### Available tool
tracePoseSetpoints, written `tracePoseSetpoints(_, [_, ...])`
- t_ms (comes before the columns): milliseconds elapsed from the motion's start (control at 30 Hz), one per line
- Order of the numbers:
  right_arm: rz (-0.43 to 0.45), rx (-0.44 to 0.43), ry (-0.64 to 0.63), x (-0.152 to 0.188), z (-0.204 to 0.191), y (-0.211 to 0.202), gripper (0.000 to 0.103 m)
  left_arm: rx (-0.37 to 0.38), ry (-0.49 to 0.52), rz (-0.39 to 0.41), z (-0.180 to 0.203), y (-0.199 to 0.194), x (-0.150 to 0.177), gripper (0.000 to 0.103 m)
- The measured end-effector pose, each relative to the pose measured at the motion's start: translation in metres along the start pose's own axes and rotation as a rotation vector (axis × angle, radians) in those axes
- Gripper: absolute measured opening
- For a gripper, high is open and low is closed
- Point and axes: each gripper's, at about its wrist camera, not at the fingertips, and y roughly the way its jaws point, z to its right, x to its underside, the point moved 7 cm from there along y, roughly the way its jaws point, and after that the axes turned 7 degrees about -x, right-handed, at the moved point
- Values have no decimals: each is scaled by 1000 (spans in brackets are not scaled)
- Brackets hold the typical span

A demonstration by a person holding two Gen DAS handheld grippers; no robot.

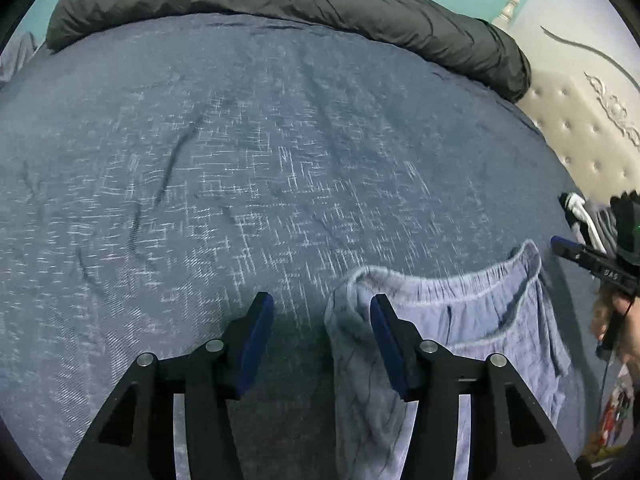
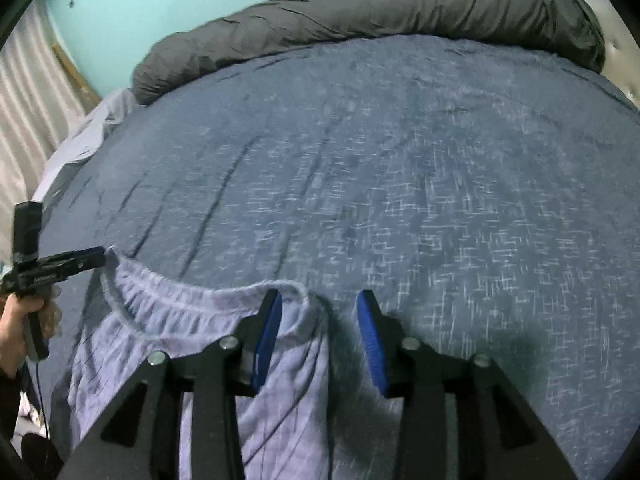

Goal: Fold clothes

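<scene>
**A:** What lies on the bed (image 1: 240, 152), and where?

**B:** A pair of pale lilac trousers (image 1: 480, 320) with a gathered elastic waistband (image 2: 192, 300) lies at the near edge of a blue, white-flecked bedspread. In the left wrist view it sits at about four o'clock; in the right wrist view at about seven o'clock. The waistband points away toward the middle of the bed, and the legs run down out of sight below both cameras. A rolled dark grey duvet (image 2: 360, 16) lines the far side at twelve o'clock.

**A:** How do the grippers stand?

**B:** The left gripper (image 1: 322, 308) has its fingers wide apart, with one bunched corner of the waistband between them. The right gripper (image 2: 319, 306) is likewise spread, straddling the opposite corner. Neither pinches the cloth. One tool at each end suits holding the waistband stretched flat.

**A:** Is the garment folded?

**B:** No fold shows on the visible part; the waistband lies spread across. The scene fits corners about to be gripped, or corners just let go.
</scene>
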Motion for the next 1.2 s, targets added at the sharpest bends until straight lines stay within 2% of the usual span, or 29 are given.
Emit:
tracePoseSetpoints(133, [-12, -18, -107, 12, -14, -10, 39, -37, 113, 19, 9, -12, 21, 54])
tracePoseSetpoints(300, [-109, 49, -228, 33, -26, 8, 39, -98, 230, -1, 16, -2, 37, 54])
tracePoseSetpoints(500, [-111, 102, -223, 24, -19, 26, 39, -91, 243, 6, 23, 11, 32, 54])
tracePoseSetpoints(700, [-89, 102, -198, 14, -9, 40, 39, -80, 259, 17, 24, 21, 20, 53])
tracePoseSetpoints(800, [-93, 96, -212, 11, -10, 46, 39, -69, 271, 17, 27, 28, 17, 47])
tracePoseSetpoints(867, [-95, 89, -216, 10, -10, 48, 32, -54, 264, 21, 28, 29, 14, 38])
tracePoseSetpoints(900, [-94, 89, -218, 10, -11, 50, 23, -48, 260, 23, 28, 29, 13, 35])
tracePoseSetpoints(967, [-88, 95, -227, 10, -12, 51, 19, -39, 250, 27, 29, 28, 11, 24])
tracePoseSetpoints(1033, [-81, 97, -237, 10, -13, 50, 10, -36, 248, 30, 30, 26, 10, 18])
tracePoseSetpoints(1200, [-63, 99, -243, 9, -14, 45, 7, -40, 252, 55, 31, 18, 7, 8])
